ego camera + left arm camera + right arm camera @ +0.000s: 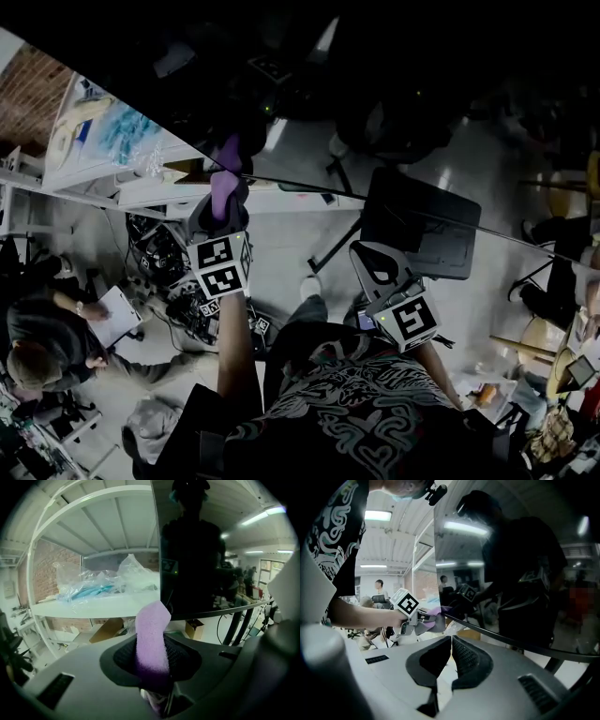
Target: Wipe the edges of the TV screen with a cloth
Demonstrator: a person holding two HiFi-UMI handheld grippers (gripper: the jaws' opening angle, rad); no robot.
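While the left gripper (152, 660) clamps a purple cloth (152, 625), the cloth's free end stands up past the jaws in the middle of the left gripper view. Its tip reaches the left edge of the dark TV screen (197, 550), near the lower corner. Behind it, at centre left, a white shelf (70, 610) carries crumpled clear plastic (93, 584), with a cardboard box (108, 630) below.

In the right gripper view the right gripper (451, 656) is clenched on nothing, only a thin slit showing between the pads. Past it, at centre left, the left gripper (423, 617) presses the cloth (433, 619) to the screen's (511, 564) rim.

From the head view the left gripper (223, 202) sits left of centre, with the cloth (223, 183) at the screen's (394, 75) slanting edge. The right gripper (373, 262) hangs apart from it at centre right, below that edge. A seated person (42, 337) holding paper is at the lower left.
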